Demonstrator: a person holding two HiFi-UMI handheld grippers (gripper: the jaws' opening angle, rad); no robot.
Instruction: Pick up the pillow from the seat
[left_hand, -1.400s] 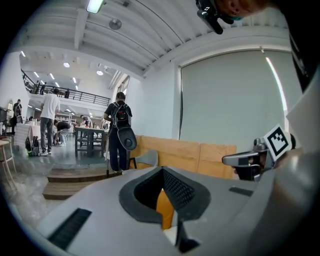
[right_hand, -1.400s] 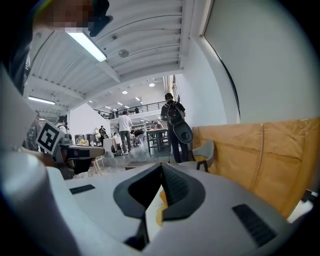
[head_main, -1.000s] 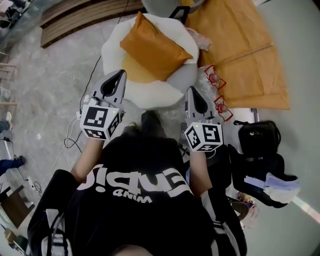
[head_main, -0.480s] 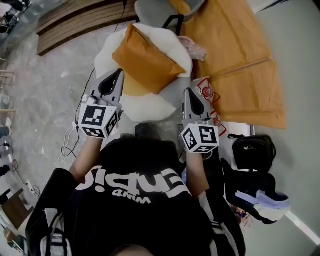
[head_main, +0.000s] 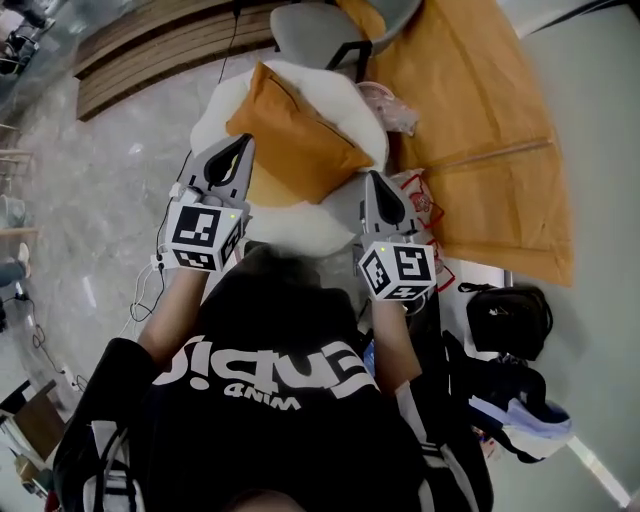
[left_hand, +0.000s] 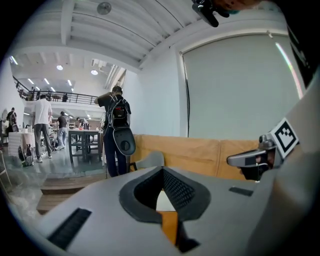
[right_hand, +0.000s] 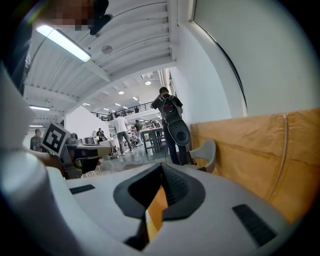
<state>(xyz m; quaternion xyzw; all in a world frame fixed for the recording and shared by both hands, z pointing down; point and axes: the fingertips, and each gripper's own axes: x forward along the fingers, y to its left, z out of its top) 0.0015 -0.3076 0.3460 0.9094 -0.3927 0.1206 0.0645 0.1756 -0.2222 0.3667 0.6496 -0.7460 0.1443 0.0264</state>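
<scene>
An orange pillow (head_main: 295, 130) leans tilted on a white fluffy seat (head_main: 300, 225) ahead of me. My left gripper (head_main: 241, 143) is shut and empty, its tip at the pillow's left edge. On the other side, my right gripper (head_main: 371, 177) is also shut and empty, its tip just right of the pillow's lower right corner. In the left gripper view the shut jaws (left_hand: 162, 170) show a strip of the orange pillow (left_hand: 169, 226) through their opening. The right gripper view has the same: shut jaws (right_hand: 161, 165) with the pillow (right_hand: 156, 210) behind them.
A grey chair (head_main: 315, 30) stands behind the seat. An orange-covered sofa (head_main: 480, 120) fills the right side. A black bag (head_main: 510, 315) lies at the lower right, cables (head_main: 150, 280) on the floor at the left, wooden steps (head_main: 150, 50) at the back. A person with a backpack (left_hand: 116, 130) stands beyond.
Both grippers have moved forward to the seat, from short of it to either side of the pillow. Their jaws stayed shut.
</scene>
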